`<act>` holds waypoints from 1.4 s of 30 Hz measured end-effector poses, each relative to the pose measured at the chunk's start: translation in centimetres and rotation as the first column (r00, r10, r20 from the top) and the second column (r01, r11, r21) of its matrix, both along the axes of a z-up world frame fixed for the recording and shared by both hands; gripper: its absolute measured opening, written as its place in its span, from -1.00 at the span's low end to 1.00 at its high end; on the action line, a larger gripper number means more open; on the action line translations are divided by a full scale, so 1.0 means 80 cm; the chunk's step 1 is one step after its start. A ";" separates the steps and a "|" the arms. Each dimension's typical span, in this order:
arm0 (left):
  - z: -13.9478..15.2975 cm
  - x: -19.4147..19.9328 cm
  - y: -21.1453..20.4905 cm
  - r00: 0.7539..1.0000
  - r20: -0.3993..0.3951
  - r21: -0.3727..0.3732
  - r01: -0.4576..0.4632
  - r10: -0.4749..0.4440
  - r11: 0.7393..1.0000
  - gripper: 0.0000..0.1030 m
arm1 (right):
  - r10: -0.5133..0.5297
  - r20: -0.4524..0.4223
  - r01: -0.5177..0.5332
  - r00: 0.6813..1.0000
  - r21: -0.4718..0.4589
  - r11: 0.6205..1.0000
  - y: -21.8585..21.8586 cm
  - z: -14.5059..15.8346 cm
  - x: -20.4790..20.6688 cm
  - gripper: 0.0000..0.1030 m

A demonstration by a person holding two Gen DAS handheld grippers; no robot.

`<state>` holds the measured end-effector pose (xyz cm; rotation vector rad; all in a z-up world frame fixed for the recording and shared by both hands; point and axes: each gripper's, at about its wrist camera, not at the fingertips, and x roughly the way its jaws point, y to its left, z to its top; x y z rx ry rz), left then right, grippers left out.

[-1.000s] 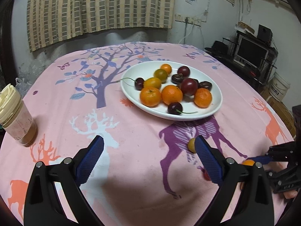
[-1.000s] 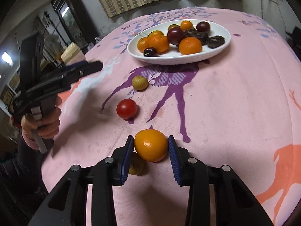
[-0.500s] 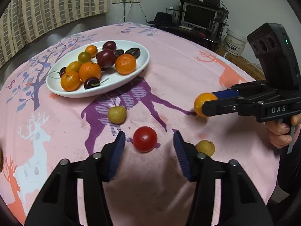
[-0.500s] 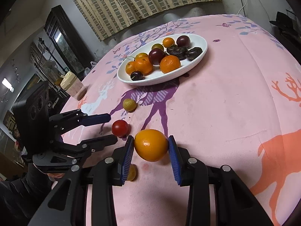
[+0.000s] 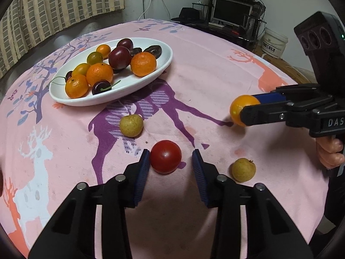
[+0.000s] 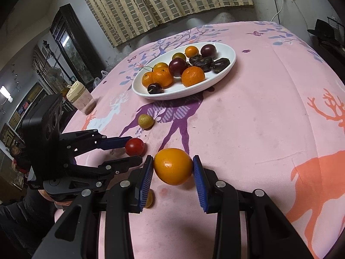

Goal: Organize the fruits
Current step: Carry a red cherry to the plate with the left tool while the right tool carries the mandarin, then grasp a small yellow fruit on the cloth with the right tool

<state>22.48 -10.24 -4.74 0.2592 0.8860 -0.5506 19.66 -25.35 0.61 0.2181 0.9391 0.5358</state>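
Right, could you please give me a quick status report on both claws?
Right claw shut on orange, off the cloth. Left claw open around red tomato, not gripped. White plate ahead, path unobstructed.

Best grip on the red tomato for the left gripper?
Grip the round red tomato across its widest middle, coming in low from the near side. The left gripper already straddles it, open; one pad touches, the other stands apart. It's smooth, so close gently.

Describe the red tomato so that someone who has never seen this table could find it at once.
Start at the white plate of fruit on the pink tablecloth, then come toward the near edge. The tomato lies between the fingers of the left hand-held gripper. It is the only red fruit; its two loose neighbours are yellowish.
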 end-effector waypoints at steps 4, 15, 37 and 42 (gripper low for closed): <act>-0.002 0.001 0.002 1.000 -0.003 0.002 -0.014 0.014 1.000 -0.44 | -0.001 0.005 0.001 1.000 -0.006 1.000 0.001 -0.001 0.000 -0.27; 0.034 0.015 0.042 0.993 0.002 -0.146 -0.117 0.118 0.982 -0.45 | 0.009 0.021 -0.009 1.000 0.044 0.999 0.006 0.004 0.001 -0.27; 0.076 0.178 0.075 0.845 0.095 -0.166 -0.508 0.527 0.845 0.41 | -0.230 0.233 0.249 0.945 -0.054 0.967 0.047 0.034 0.180 0.02; 0.094 0.146 0.082 0.840 0.131 -0.174 -0.504 0.527 0.846 0.65 | -0.217 0.299 0.241 0.929 -0.046 0.969 0.048 0.055 0.148 0.22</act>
